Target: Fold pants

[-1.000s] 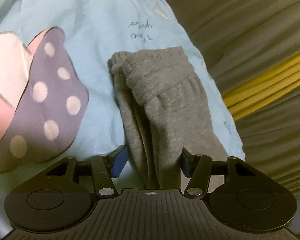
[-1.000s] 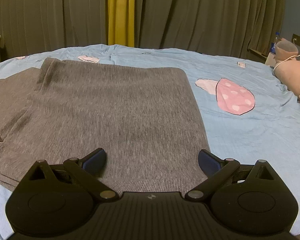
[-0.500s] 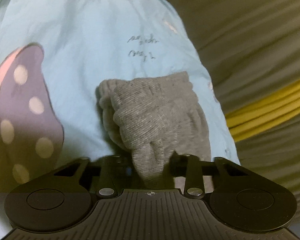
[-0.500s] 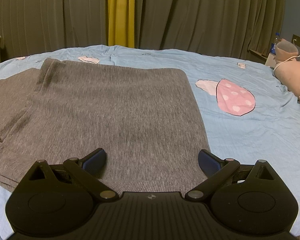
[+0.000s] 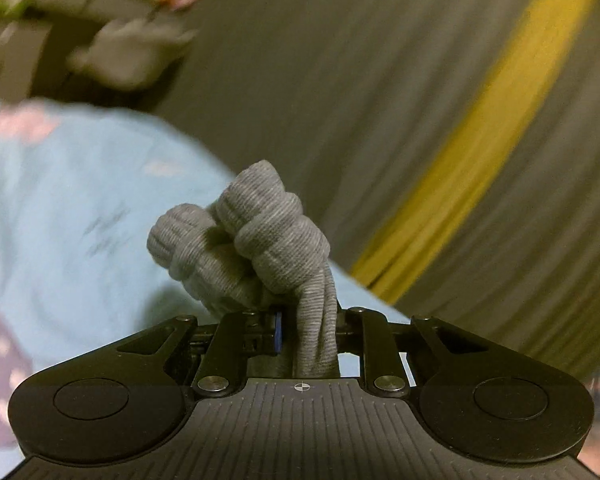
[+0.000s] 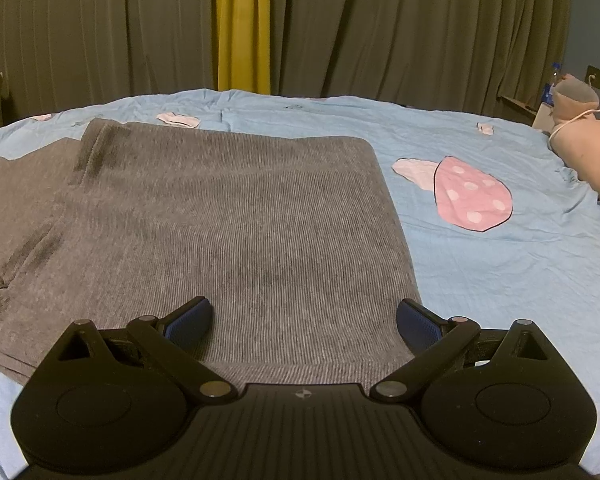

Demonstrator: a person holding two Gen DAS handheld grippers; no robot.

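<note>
Grey ribbed pants (image 6: 236, 216) lie flat on the light blue bedsheet (image 6: 500, 280), their waist end nearest in the right wrist view. My right gripper (image 6: 304, 320) hovers open over that near edge, blue pads (image 6: 190, 318) wide apart with only flat cloth under them. In the left wrist view, the bunched leg cuffs of the pants (image 5: 256, 240) stick up between the fingers. My left gripper (image 5: 306, 334) is closing on that bunch, pads pressing the fabric, and it is lifted off the bed. This view is motion-blurred.
Dark curtains with a yellow strip (image 6: 242, 24) hang behind the bed. A pink stuffed toy (image 6: 580, 136) lies at the right edge. The sheet has a pink spotted mushroom print (image 6: 472, 196). Blurred clutter (image 5: 132, 52) shows at the upper left in the left wrist view.
My left gripper closed on the pant cuffs, then rose and rolled, lifting the bunch off the sheet so the curtains fill its view. The right gripper stayed still and open.
</note>
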